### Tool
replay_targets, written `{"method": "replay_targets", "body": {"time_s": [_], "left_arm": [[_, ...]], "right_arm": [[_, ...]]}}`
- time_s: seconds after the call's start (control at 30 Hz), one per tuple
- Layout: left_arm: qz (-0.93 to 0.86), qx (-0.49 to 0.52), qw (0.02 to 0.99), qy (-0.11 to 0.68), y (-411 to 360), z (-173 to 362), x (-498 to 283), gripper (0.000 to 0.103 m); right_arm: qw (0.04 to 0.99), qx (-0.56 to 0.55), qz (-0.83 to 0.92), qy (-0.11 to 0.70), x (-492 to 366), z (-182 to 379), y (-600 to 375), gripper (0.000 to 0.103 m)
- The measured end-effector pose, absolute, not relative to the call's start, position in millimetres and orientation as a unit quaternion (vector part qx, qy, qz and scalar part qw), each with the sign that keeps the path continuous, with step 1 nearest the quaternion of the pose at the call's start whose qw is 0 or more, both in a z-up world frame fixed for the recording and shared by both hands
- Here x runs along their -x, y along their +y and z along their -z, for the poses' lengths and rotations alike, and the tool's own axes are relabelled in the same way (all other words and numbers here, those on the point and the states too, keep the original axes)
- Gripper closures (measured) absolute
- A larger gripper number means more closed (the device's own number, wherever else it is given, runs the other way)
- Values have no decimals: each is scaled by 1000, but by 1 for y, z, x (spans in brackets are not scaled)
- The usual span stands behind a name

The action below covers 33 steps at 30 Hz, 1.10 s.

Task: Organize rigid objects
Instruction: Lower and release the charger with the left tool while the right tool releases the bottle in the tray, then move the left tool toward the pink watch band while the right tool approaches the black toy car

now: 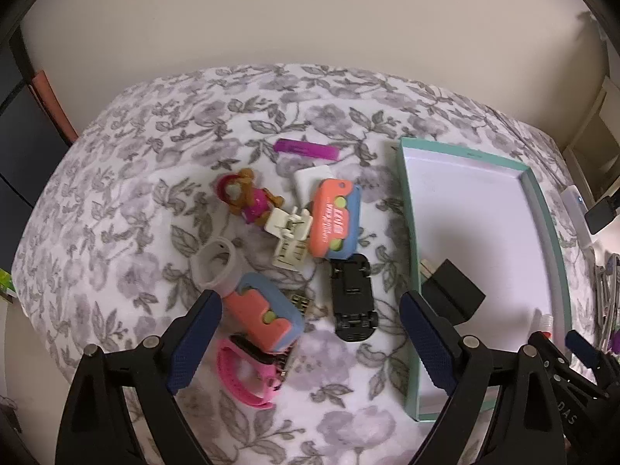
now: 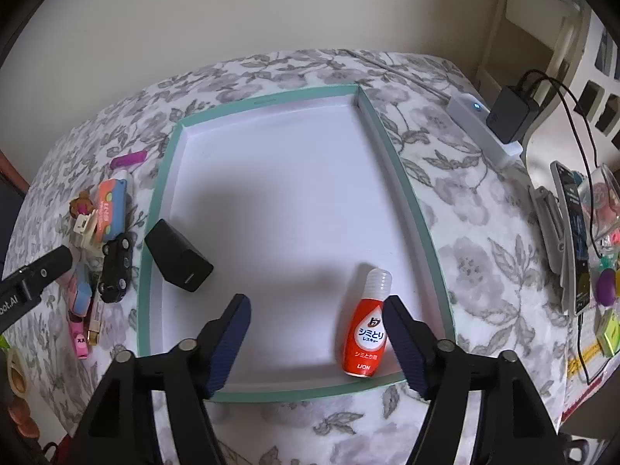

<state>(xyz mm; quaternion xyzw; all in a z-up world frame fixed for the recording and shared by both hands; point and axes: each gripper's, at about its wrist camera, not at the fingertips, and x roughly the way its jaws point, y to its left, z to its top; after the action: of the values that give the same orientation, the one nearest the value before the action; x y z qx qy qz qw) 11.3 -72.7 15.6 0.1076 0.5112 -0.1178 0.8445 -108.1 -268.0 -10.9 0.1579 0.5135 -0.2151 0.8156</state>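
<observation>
A teal-rimmed white tray [image 1: 544, 209] [image 2: 407, 190] lies on the flowered cloth. It holds a black charger block [image 1: 451, 288] [image 2: 176, 257] and a red stain-remover bottle [image 2: 366, 329]. Left of the tray lies a toy pile: black toy car [image 1: 352, 302] [image 2: 115, 267], two orange-and-blue cases [image 1: 335, 224] [image 1: 265, 310], cream clips [image 1: 288, 238], a dog figure [image 1: 248, 197], a grey ring [image 1: 217, 265], a pink watch [image 1: 248, 372], a purple stick [image 1: 308, 150]. My left gripper [image 1: 310, 345] is open above the near case and car. My right gripper [image 2: 316, 343] is open over the tray's near edge, beside the bottle.
A white power strip [image 2: 484, 128] with a black adapter [image 2: 511, 114] sits at the cloth's right edge. A phone on a stand [image 2: 573, 232] and small clutter lie further right. The wall is behind the bed.
</observation>
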Motion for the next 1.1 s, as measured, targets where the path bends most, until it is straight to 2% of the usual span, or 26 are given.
{"method": "replay_targets", "body": {"time_s": [0.23,0.33,0.4,0.47,0.67,1.1], "left_arm": [[110,-91,854,500,-54,-24,-13,9],[115,-73,859,493,-44,-29,-14,8],[115,-66,863,488,-38,-32,-14,0],[114,-56,868,479,-31,-36,-13,0],[103,-26,880,462,-7,-44,-14,0],[35,4,861,507,50,-34,-34,0]], "right_arm": [[822,-158,213,503,108,7,-264,13],[827,-160,211,495,108,3,-261,4],[833,-161,207,487,108,0,-259,2],[839,-163,204,477,107,-5,-256,0],[852,-169,193,457,100,-18,-239,0],[870,-147,116,456,63,-24,-168,0]]}}
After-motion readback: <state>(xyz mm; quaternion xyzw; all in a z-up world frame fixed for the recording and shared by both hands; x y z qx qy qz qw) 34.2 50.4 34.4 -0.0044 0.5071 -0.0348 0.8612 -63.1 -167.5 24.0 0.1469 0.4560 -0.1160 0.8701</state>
